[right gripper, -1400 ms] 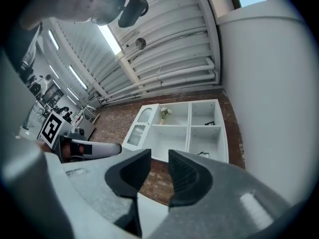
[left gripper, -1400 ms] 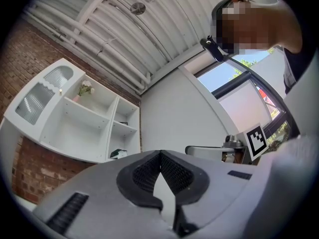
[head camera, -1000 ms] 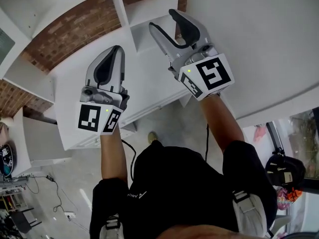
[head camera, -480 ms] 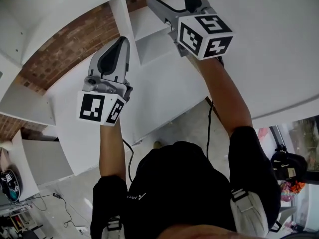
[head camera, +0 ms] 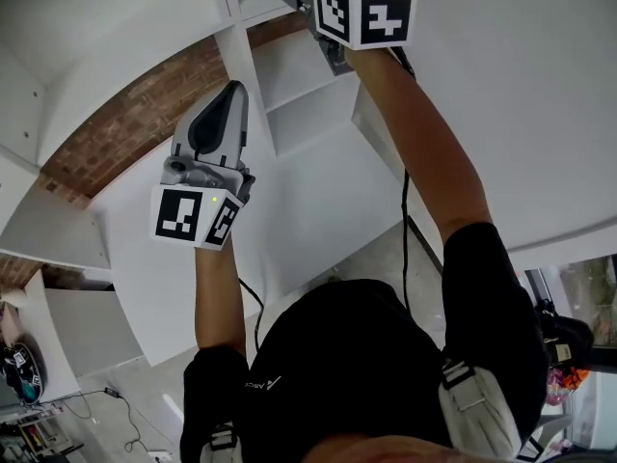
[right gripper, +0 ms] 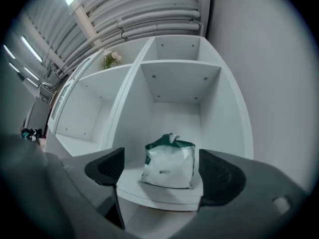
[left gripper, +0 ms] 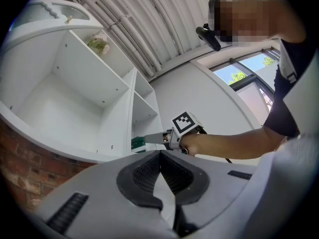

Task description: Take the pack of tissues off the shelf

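Right gripper (right gripper: 162,173) is opening, empty; best push toward 12 o'clock until its jaws flank the pack (right gripper: 169,162), then squeeze. Left gripper (left gripper: 160,179) clenched, empty.

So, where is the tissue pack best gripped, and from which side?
Grip the pack across its two sides, mid-height, straight in from the shelf's open front. It stands upright near the edge; the right gripper's opening jaws flank it, not touching.
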`<state>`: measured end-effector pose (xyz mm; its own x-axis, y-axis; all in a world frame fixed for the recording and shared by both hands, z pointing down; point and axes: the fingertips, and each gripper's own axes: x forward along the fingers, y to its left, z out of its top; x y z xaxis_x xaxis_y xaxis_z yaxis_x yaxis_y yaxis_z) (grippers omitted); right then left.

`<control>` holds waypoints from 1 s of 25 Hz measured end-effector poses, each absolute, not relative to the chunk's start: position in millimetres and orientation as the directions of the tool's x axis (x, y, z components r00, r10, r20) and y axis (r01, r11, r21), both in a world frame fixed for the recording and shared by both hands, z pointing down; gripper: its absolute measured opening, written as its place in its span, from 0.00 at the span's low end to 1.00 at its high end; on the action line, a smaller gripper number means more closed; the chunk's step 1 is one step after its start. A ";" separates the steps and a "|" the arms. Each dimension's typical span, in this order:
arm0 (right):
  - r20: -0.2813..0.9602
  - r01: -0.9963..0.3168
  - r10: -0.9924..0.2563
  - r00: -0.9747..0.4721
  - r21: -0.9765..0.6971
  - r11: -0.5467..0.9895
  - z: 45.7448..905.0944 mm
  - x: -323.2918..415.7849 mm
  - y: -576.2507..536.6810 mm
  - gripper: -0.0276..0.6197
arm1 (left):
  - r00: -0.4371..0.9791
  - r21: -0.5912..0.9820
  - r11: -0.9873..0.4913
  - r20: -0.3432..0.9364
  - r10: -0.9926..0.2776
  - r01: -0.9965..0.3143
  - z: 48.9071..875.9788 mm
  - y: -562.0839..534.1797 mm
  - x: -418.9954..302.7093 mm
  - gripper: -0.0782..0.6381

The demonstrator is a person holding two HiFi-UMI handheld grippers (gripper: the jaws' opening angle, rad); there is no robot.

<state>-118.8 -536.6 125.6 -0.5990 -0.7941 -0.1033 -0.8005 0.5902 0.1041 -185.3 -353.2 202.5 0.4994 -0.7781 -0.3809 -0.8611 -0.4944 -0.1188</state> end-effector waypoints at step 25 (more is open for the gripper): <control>-0.119 -0.821 -0.817 -0.564 0.185 0.540 126.9 -126.4 -562.1 0.49 | 0.490 -0.134 -0.479 -0.392 -0.778 -0.868 195.6 -375.8 -202.6 0.11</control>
<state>-126.4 -562.1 126.9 -0.5645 -0.8168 -0.1194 -0.8209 0.5404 0.1845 -202.6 -375.8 195.6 0.4904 -0.7784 -0.3920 -0.8675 -0.4790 -0.1340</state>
